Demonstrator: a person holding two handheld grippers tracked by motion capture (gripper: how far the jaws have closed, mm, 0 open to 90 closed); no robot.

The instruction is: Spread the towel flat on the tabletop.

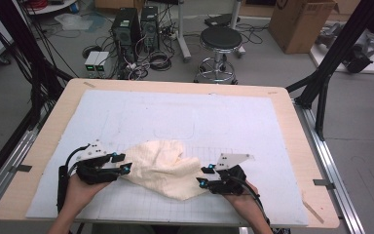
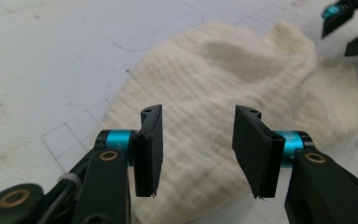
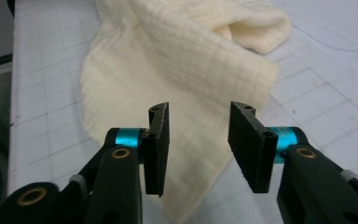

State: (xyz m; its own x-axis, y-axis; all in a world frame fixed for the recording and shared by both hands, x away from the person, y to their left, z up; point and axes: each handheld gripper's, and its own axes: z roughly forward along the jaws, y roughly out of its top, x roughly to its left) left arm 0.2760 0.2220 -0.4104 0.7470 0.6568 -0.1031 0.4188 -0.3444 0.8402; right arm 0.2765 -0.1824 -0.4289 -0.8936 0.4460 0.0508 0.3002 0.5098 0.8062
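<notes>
A cream waffle-weave cloth (image 1: 163, 166) lies crumpled on the pale gridded mat (image 1: 185, 117) near the table's front. My left gripper (image 1: 122, 164) sits at the cloth's left edge, jaws apart. Seen from the left gripper view, the cloth (image 2: 223, 88) lies under and beyond the gap of that gripper (image 2: 198, 154), and the pads do not press on it. My right gripper (image 1: 203, 176) is at the cloth's right corner, also open. Through the right gripper view, the cloth (image 3: 182, 60) lies below and ahead of that gripper (image 3: 198, 147), untouched by its pads.
The mat covers a wooden table (image 1: 297, 141) with bare mat behind the cloth. The other gripper's tips (image 2: 347, 23) show at the top right of the left gripper view. Beyond the table stand a stool (image 1: 220, 41), computer towers (image 1: 126, 29) and a cardboard box (image 1: 302, 22).
</notes>
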